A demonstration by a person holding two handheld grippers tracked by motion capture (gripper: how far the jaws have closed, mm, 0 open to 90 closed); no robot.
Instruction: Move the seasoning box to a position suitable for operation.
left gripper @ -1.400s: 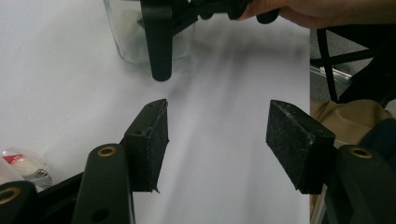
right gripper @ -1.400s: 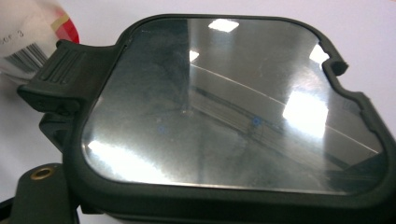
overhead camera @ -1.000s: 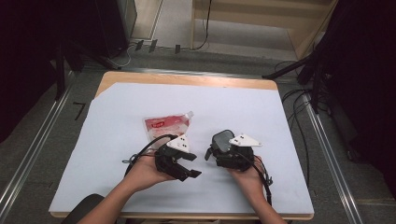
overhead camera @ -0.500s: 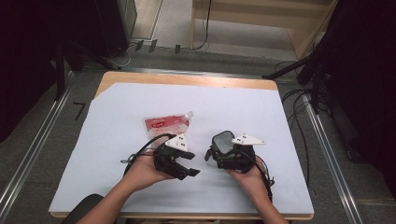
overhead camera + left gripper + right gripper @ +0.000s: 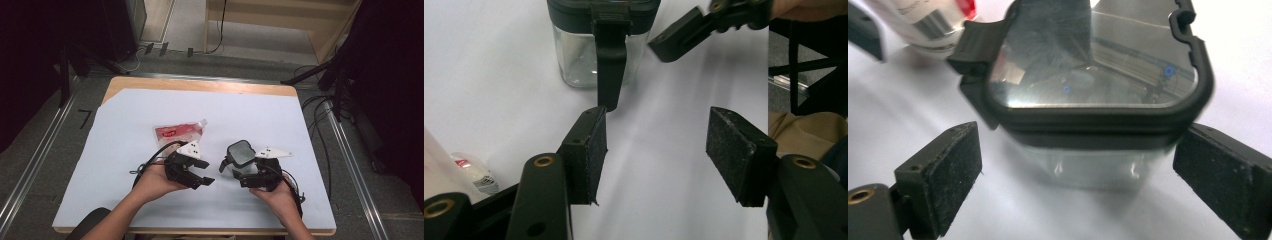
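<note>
Clear storage container point(image 5: 241, 155) with a dark latch-on lid sits upright on the bench, near the front edge, right of centre. In the right gripper view the container point(image 5: 1098, 100) stands between the two pads with the lid's top window toward the camera; one side latch point(image 5: 975, 42) is flipped outward. In the left gripper view the same container point(image 5: 599, 42) is ahead of the jaws with a latch tab point(image 5: 610, 65) hanging down its wall.

Right hand-held gripper point(image 5: 239, 170) is open, jaws spread either side of the container, pads near its walls but not touching as far as I can tell. Left hand-held gripper point(image 5: 200, 175) is also open and empty, aimed at the container from its left, just short of it.

Step, by my read: approach/bracing, no grasp made yet. The next move likely calls for the right jaws to close on the body to steady it while the left goes in for the hanging latch tab. Risk: the container may slide on the smooth sheet if pushed before it is clamped.

Just behind the left gripper lies a red-and-white spouted refill pouch point(image 5: 178, 132), flat, well clear of the container.

Bench point(image 5: 200, 85) is light wood, covered by a white sheet point(image 5: 240, 115). Around it: grey floor, metal rails point(image 5: 35, 165) at the sides, cables point(image 5: 315, 107) at right, wooden furniture at the back, dark surroundings.
</note>
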